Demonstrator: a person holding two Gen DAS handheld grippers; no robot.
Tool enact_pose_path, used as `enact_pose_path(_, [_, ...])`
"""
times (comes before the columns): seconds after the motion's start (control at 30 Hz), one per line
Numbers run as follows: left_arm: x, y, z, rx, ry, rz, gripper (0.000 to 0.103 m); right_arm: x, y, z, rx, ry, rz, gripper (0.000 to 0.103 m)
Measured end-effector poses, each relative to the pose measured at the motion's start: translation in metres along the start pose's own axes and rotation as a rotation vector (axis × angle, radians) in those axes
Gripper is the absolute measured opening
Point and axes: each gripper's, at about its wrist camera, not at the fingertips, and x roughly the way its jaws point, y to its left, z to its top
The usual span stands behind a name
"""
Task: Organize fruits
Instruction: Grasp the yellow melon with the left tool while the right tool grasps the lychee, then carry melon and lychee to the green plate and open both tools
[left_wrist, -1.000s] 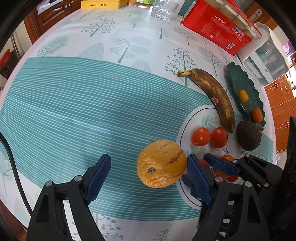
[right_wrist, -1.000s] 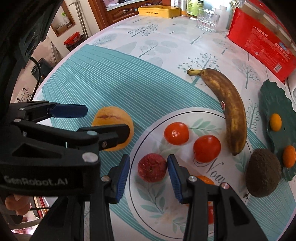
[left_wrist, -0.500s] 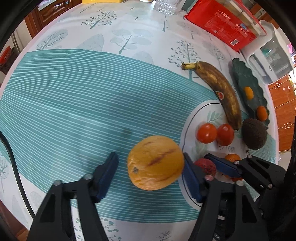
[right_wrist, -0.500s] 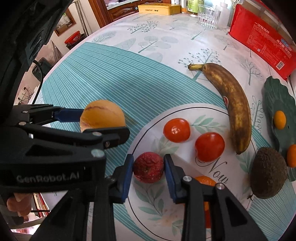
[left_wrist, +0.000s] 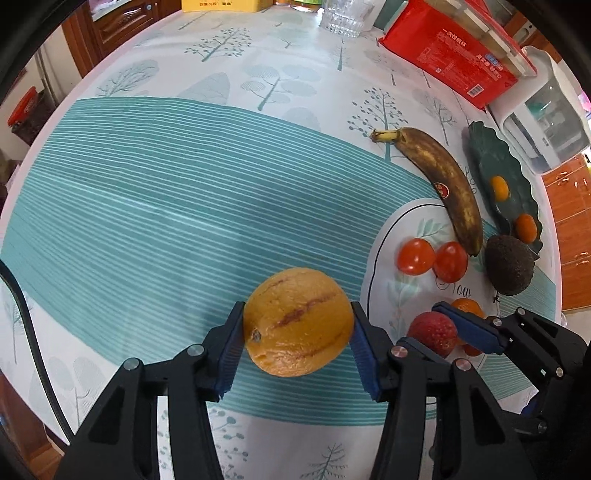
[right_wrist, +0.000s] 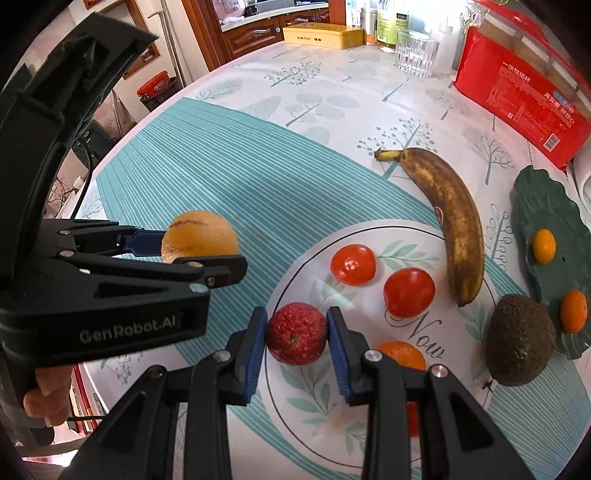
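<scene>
- Left gripper (left_wrist: 297, 341) clamps the orange fruit (left_wrist: 297, 327), lower centre of the left wrist frame, above the striped tablecloth (left_wrist: 166, 206).
- Right gripper (right_wrist: 296, 334) pinches the red fruit (right_wrist: 296, 333), lower centre, over the round plate print (right_wrist: 406, 229).

Both pictures are bright and mostly sharp. The desk (left_wrist: 155, 206) has a soft gray shadow in the middle and bends round at the dark corners. The yellow fruit (right_wrist: 200, 236) looks a little blurry.
</scene>
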Motion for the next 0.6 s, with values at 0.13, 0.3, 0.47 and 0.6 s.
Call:
enact_pose_path(0.13, [-0.012, -0.005, -0.002, -0.002, -0.016, 0.016, 0.052, -0.011, 0.0, -0.004, 0.003, -0.017, 0.006, 0.033])
enact_pose_path(0.3, [-0.028, -0.012, -0.008, 0.008, -0.035, 0.029, 0.052, -0.027, -0.002, -0.01, 0.003, -0.04, 0.01, 0.033])
enact_pose_path(0.47, [-0.041, -0.028, -0.018, 0.03, -0.042, 0.037, 0.052, -0.041, -0.008, -0.021, 0.016, -0.057, 0.015, 0.033])
enact_pose_path(0.6, [-0.051, -0.044, -0.026, 0.054, -0.053, 0.044, 0.052, -0.054, -0.017, -0.031, 0.038, -0.072, 0.019, 0.033])
